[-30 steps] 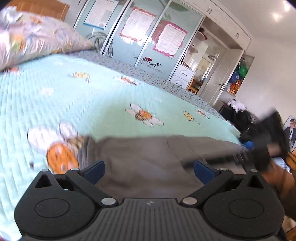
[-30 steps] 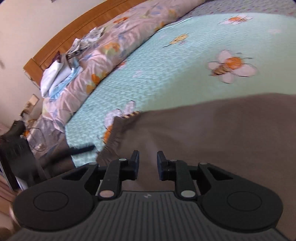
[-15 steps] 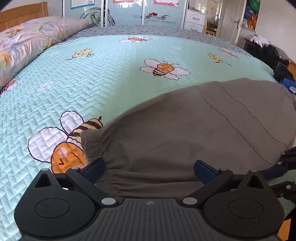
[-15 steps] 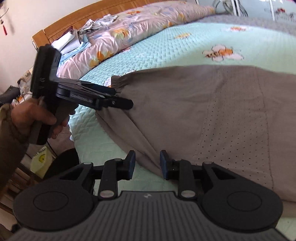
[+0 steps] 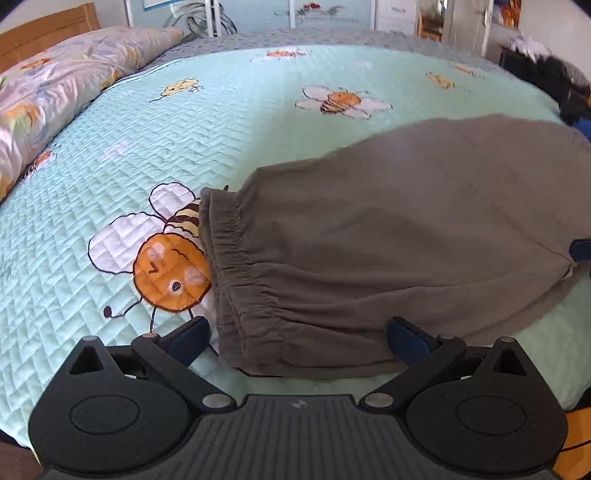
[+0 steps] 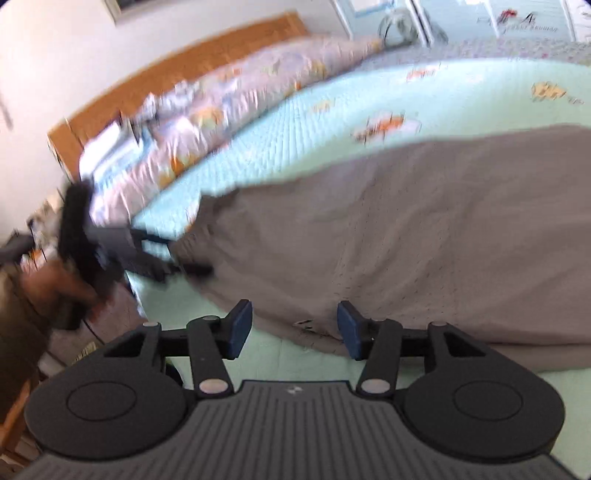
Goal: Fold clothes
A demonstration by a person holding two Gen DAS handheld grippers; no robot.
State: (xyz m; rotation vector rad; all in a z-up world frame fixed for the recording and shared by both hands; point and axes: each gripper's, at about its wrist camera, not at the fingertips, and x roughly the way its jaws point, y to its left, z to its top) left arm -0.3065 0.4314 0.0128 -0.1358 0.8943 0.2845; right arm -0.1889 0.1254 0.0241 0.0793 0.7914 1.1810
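Closest to me, the left tool hangs over the near edge of the bed with its jaws spread wide, the gathered waistband end of the grey trousers lying between the blue pads, which do not press on the cloth. The right tool sits further along the same edge, its jaws opening, with the hem of the trousers between the fingers but not pinched. In the right wrist view, the left tool shows as a blurred dark shape held in a person's hand at the waistband corner.

The trousers lie flat across the near half of the bed, waistband toward the headboard side, partly covering a big orange bee printed on the mint quilted bedspread.

Beyond them, the bedspread runs bare apart from more bee prints. A floral duvet is bundled along the wooden headboard, and past the far side stand wardrobe doors. A dark heap sits off the far corner of the bed.
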